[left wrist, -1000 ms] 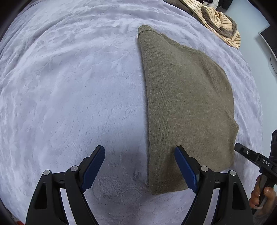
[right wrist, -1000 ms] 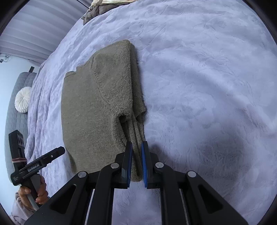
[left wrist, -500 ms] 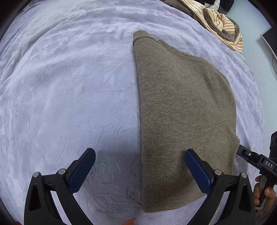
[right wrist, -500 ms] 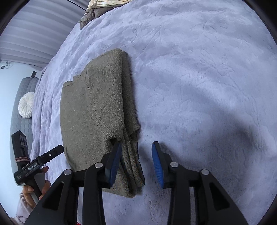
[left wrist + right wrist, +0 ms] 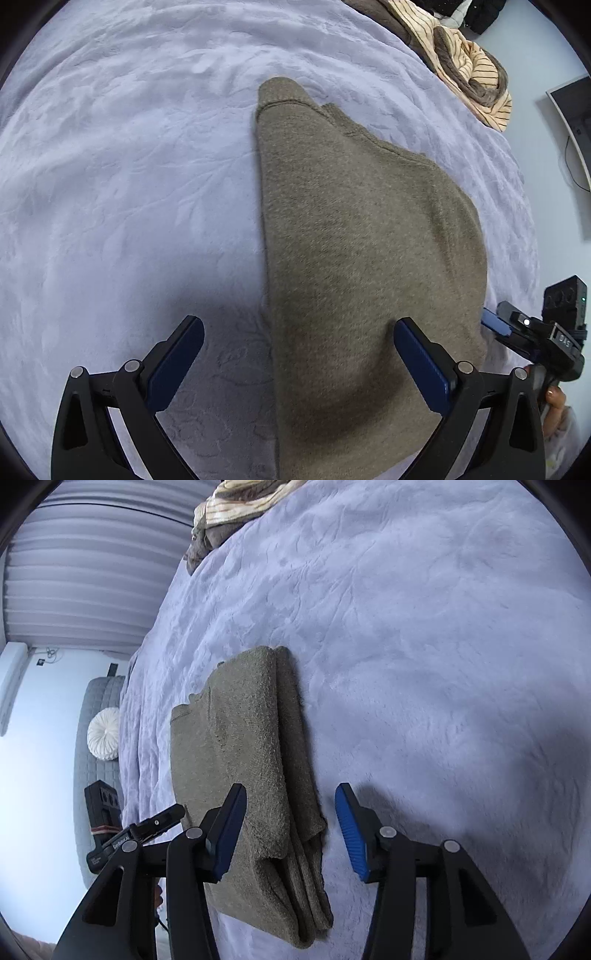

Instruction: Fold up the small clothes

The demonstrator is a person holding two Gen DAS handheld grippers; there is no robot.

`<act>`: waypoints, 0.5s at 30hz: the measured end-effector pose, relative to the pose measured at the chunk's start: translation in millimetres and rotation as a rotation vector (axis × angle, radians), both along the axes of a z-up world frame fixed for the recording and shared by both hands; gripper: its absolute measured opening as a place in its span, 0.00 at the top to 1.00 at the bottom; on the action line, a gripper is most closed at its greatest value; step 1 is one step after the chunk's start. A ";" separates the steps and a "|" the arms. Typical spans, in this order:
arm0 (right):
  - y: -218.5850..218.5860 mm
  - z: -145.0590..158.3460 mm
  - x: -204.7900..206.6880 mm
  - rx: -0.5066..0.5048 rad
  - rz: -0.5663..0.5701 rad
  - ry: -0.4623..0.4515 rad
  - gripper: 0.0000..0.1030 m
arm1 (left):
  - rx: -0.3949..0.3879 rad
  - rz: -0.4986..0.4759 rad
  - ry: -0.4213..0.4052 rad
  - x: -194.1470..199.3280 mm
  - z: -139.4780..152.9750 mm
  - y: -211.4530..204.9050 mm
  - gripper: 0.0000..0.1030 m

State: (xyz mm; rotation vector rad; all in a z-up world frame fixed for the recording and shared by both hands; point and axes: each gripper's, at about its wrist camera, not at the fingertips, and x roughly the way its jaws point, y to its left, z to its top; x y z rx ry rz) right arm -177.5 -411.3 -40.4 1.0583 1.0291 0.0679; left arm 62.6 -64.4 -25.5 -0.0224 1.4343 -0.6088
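While the olive sweater (image 5: pixel 369 258) lies folded lengthwise on the lilac bed (image 5: pixel 129 184), the left tool (image 5: pixel 299 354) hangs over its near end with its jaws as far apart as they go, nothing pinched: one blue pad above bare cover at 7 o'clock, the other above the knit at 5 o'clock. From the right wrist view the right tool (image 5: pixel 291 830) has just been opening; its jaws straddle the sweater's thick folded edge without pressing it. There the sweater (image 5: pixel 236 760) runs from centre down to 6 o'clock. A heap of striped clothes (image 5: pixel 469 70) sits at 1 o'clock at the bed's far edge. A round white cushion (image 5: pixel 104 732) shows at 9 o'clock.
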 end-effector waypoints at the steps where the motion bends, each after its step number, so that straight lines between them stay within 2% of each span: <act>1: 0.0 -4.1 6.6 0.003 0.018 0.007 0.45 | 0.003 -0.005 0.009 1.9 -1.0 -3.8 0.00; 7: 5.4 -25.5 36.4 0.062 0.146 0.016 0.40 | -0.053 -0.099 0.051 5.0 -17.4 -35.5 0.00; 10: 9.9 -30.0 51.3 0.083 0.214 0.001 0.40 | -0.048 -0.130 0.045 3.7 -23.1 -46.5 0.00; 15: 28.0 -35.9 78.8 0.116 0.331 -0.019 0.40 | -0.048 -0.121 0.036 5.9 -27.1 -52.0 0.00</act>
